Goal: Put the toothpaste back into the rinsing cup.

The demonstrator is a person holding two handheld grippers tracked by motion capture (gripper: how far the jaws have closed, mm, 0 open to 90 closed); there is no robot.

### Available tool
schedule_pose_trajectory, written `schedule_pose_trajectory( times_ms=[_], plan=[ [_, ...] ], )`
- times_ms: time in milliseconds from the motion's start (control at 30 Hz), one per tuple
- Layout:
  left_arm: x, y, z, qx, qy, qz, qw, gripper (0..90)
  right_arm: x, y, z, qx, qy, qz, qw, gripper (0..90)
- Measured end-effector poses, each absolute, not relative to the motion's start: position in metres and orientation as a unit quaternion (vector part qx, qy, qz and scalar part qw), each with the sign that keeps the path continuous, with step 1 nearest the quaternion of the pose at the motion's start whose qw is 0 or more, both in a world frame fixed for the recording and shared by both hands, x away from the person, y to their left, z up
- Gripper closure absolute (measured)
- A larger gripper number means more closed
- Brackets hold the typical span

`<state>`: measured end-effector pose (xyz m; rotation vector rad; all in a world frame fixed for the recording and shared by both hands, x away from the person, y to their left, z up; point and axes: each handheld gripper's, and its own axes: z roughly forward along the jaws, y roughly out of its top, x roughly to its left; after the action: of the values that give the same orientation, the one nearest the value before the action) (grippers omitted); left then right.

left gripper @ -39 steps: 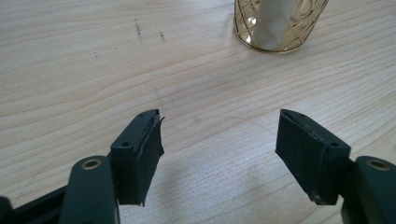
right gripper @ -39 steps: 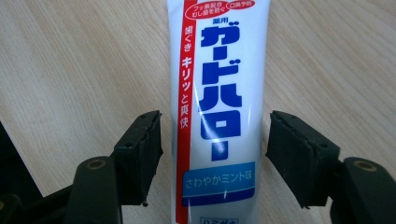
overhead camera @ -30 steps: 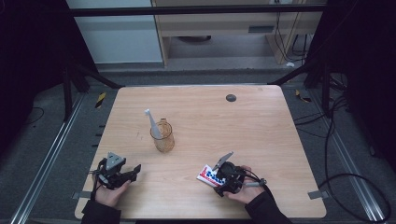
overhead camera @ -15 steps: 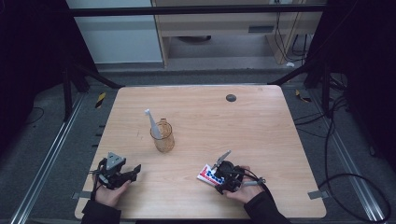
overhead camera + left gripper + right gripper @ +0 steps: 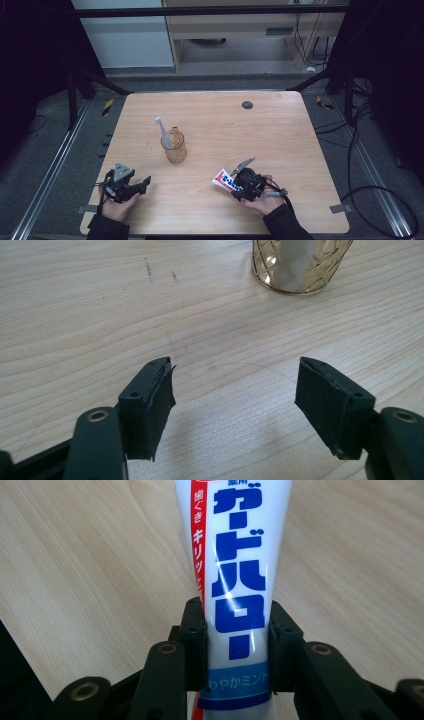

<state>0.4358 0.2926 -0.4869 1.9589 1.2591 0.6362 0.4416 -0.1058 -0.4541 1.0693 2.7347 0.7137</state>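
Right gripper near the table's front edge, jaws just closing, now clamped on the tube. Left gripper wide open, nothing between. Bare wood beyond, cup mid-table. Tube's blue lettering legible in right gripper view.

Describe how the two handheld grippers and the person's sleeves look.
Both are black two-jaw tools. The left gripper carries a grey three-cornered plate; its pads are flat, dark and frayed. The right gripper trails a cable. The sleeves are dark.
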Motion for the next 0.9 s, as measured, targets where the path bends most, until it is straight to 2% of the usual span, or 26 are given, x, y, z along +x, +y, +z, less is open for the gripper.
schedule_pose_trajectory(
  times_ms=[300, 900],
  plan=[
    [0.436, 0.293, -0.487, 0.758, 0.488, 0.247, 0.355, 30.4, 0.451, -0.106, -0.437, 0.374, 0.874, 0.298, 0.086, 67.3],
    [0.435, 0.294, -0.486, 0.755, 0.49, 0.248, 0.358, 30.3, 0.476, -0.081, -0.401, 0.398, 0.786, 0.443, 0.167, 67.7]
  ],
)
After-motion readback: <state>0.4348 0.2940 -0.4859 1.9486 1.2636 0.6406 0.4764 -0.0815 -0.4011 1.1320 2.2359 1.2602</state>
